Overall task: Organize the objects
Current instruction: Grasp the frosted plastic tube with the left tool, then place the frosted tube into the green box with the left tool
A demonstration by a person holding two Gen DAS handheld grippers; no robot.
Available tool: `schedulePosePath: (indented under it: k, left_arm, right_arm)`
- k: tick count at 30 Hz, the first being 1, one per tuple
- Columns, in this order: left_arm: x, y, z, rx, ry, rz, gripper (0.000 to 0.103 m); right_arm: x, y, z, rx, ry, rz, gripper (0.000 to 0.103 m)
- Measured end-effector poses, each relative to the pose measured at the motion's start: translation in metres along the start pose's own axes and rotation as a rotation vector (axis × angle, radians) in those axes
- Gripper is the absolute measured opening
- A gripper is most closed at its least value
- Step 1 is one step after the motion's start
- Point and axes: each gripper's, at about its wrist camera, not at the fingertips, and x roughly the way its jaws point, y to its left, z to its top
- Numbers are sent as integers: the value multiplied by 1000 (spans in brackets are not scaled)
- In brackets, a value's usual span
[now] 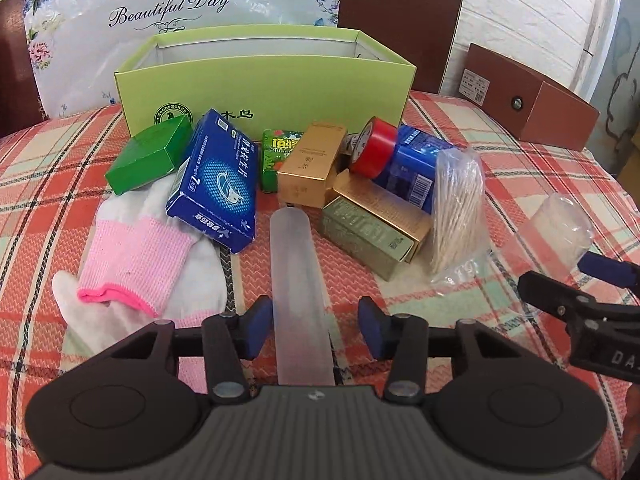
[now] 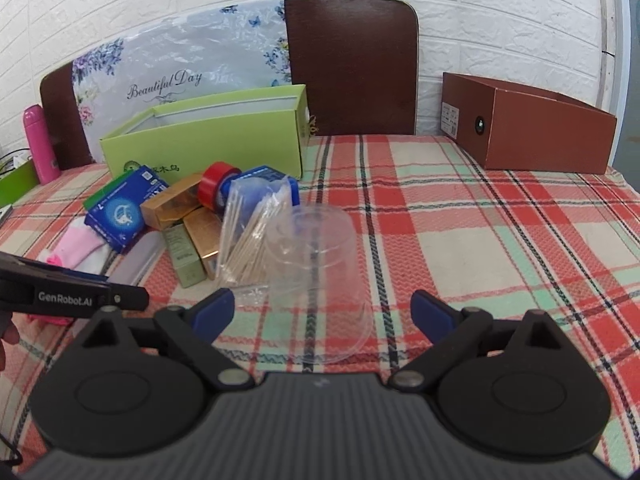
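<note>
Frosted plastic case (image 1: 298,292), long, lying on the cloth (image 1: 500,148) between my left gripper (image 1: 316,330) pads, not yet pinched; I am judging it light, stiff, slippery, best taken mid-length. Right gripper (image 2: 324,312) is standing spread around the clear cup (image 2: 316,276), thin and crushable.

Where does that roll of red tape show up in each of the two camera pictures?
Left wrist view: the red tape roll sits right of centre in the upper half, propped on edge between a gold box and a blue box.
Right wrist view: the same roll sits left of centre, in the pile of boxes.
Shared landmark: the open green box stands just behind the roll in both views.
</note>
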Motion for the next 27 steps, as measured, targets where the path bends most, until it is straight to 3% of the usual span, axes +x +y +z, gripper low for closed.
schedulePosePath:
  k: [3, 11, 12, 13, 15, 19, 27]
  left_arm:
    - [0, 3, -1, -15, -9, -12, 48]
    - [5, -2, 1, -6, -30, 20, 46]
    - [5, -1, 1, -8, -32, 25, 40]
    - [4, 1, 1, -11, -33, 28, 36]
    - [1, 9, 1, -47, -31, 12, 28]
    - [-4, 17, 0, -102, -25, -22, 28]
    - [-33, 17, 2, -106, -67, -106, 28]
  right_arm:
    - [4, 1, 0, 7, 8, -5, 82]
    - [7, 4, -1, 10, -1, -34, 80]
    - [7, 4, 0, 7, -4, -40, 77]
    - [7, 4, 0, 6, -4, -40, 66]
    - [7, 2, -1, 18, 1, -30, 53]
    - [5, 2, -2, 24, -2, -13, 50]
    - [-22, 8, 12, 19, -51, 70, 47]
